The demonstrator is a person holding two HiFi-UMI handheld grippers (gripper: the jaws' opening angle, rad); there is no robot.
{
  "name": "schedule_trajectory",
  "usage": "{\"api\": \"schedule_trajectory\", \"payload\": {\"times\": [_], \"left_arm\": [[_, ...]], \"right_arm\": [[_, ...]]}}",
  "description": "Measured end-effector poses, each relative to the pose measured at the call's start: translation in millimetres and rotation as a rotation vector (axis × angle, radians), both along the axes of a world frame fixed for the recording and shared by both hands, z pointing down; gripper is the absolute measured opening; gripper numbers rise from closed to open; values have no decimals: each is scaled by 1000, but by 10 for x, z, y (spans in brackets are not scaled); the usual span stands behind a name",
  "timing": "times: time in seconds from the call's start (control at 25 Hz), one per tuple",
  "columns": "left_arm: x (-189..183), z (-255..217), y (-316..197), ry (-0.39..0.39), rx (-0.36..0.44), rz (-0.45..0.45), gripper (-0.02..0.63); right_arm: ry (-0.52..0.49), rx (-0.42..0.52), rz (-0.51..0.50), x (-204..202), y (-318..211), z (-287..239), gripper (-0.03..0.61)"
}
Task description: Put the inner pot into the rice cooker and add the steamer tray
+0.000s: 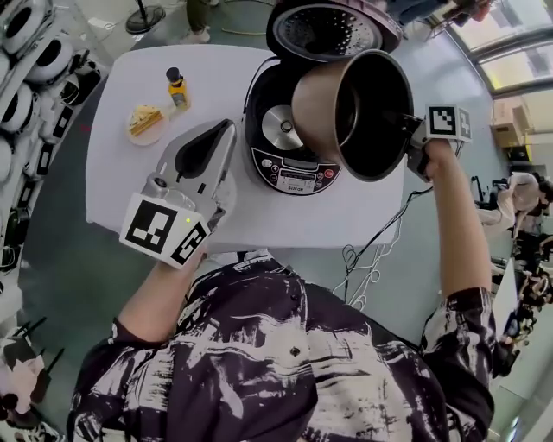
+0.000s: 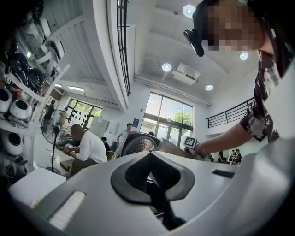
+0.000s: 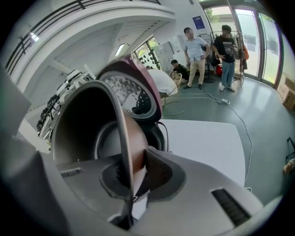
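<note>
The black rice cooker [image 1: 289,164] stands open on the white table [image 1: 121,173], its lid [image 1: 328,26] raised and its heating plate [image 1: 281,125] bare. My right gripper [image 1: 413,138] is shut on the rim of the copper inner pot [image 1: 354,112], which hangs tilted in the air over the cooker's right side, mouth facing me. In the right gripper view the pot's wall [image 3: 87,124] runs between the pads of the right gripper [image 3: 131,170]. My left gripper [image 1: 220,142] hovers left of the cooker, shut and holding nothing; the left gripper [image 2: 150,159] points level at the cooker [image 2: 140,144]. No steamer tray shows.
A plate with a sandwich [image 1: 145,121] and a small orange bottle [image 1: 177,89] sit at the table's far left. A cable [image 1: 371,250] hangs off the table's right front. Shelves of rice cookers [image 1: 26,60] line the left. People [image 3: 209,50] stand beyond the table.
</note>
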State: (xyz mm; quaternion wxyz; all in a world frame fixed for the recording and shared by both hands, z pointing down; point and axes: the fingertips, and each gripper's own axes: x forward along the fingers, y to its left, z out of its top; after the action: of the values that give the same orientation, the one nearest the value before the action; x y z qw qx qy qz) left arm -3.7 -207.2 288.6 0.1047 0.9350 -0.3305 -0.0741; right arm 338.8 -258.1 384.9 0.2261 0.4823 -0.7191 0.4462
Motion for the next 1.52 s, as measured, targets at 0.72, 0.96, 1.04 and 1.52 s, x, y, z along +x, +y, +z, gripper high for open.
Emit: {"api": "schedule_trajectory", "payload": {"times": [0.72,0.96,1.04,1.52], "left_arm": [[-1014,192,-70,-6,-40,-183,5],[-1079,257,-101,-13,-51,-187,5],[-1094,273,-113,-13,-55,-187,5],[-1097,346,-153,-3,-65,-178,5]], "right_arm": [[193,-215,60,-366,-425,1187,5],[232,-239,88,-346,-433,1374,5],[260,-239,81,-347,-468,1377,5],[575,-249,-75,-356,-516,1404,6]]}}
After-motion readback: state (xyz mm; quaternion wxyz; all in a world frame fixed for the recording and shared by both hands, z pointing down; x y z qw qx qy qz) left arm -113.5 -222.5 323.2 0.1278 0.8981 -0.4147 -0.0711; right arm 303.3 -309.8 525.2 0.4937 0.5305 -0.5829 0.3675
